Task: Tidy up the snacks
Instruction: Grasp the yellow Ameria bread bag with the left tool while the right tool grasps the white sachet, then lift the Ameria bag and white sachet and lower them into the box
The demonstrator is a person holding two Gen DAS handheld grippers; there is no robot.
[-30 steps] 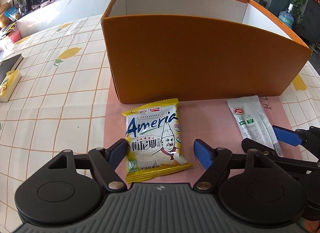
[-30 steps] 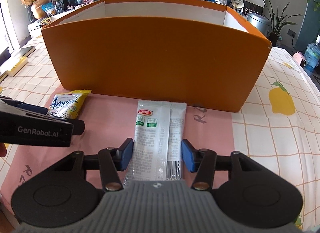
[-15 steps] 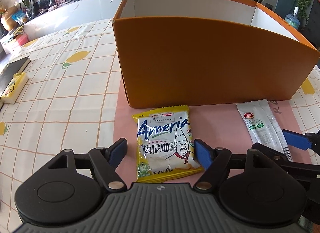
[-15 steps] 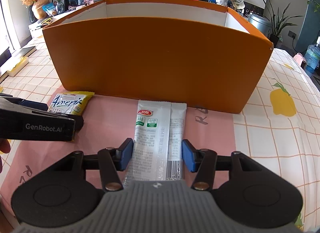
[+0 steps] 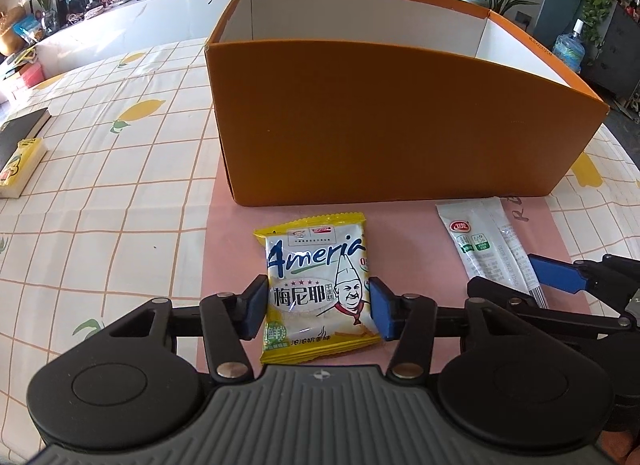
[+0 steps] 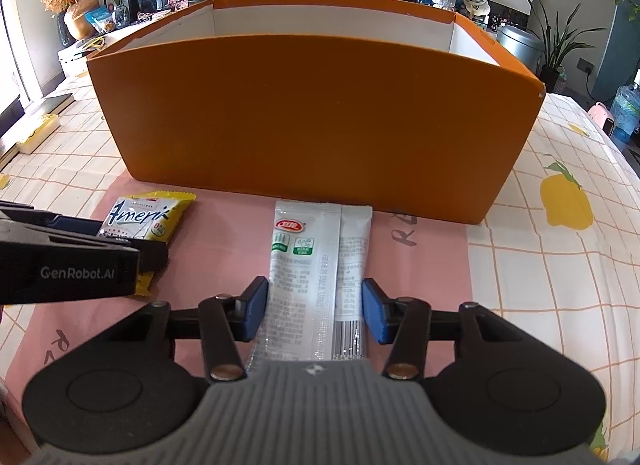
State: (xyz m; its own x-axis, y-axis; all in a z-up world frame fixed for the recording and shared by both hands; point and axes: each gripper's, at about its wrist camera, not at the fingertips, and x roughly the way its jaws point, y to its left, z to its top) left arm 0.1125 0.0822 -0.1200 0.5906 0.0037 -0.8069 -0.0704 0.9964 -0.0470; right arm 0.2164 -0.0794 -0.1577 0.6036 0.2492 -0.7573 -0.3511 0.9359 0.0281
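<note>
A yellow and white Ameria snack packet point(image 5: 316, 285) lies on the pink mat point(image 5: 408, 233) in front of the orange box point(image 5: 384, 121). My left gripper point(image 5: 318, 311) has its blue pads touching both sides of the packet. A white snack sachet point(image 6: 316, 273) lies flat on the mat to the right. My right gripper point(image 6: 314, 313) has its pads closed against both long edges of the sachet. The Ameria packet also shows in the right wrist view point(image 6: 144, 221), and the sachet in the left wrist view point(image 5: 488, 249). The box interior I can see is white.
The orange box point(image 6: 312, 121) stands open-topped right behind both snacks. The table has a lemon-print checked cloth point(image 5: 100, 185). A black book point(image 5: 20, 133) and a yellow pack point(image 5: 18, 169) lie at the far left. Shelves and plants stand beyond the table.
My left gripper moved forward around the Ameria packet and its jaws closed onto the sides. My right gripper's jaws narrowed slightly onto the sachet. Neither snack has left the mat.
</note>
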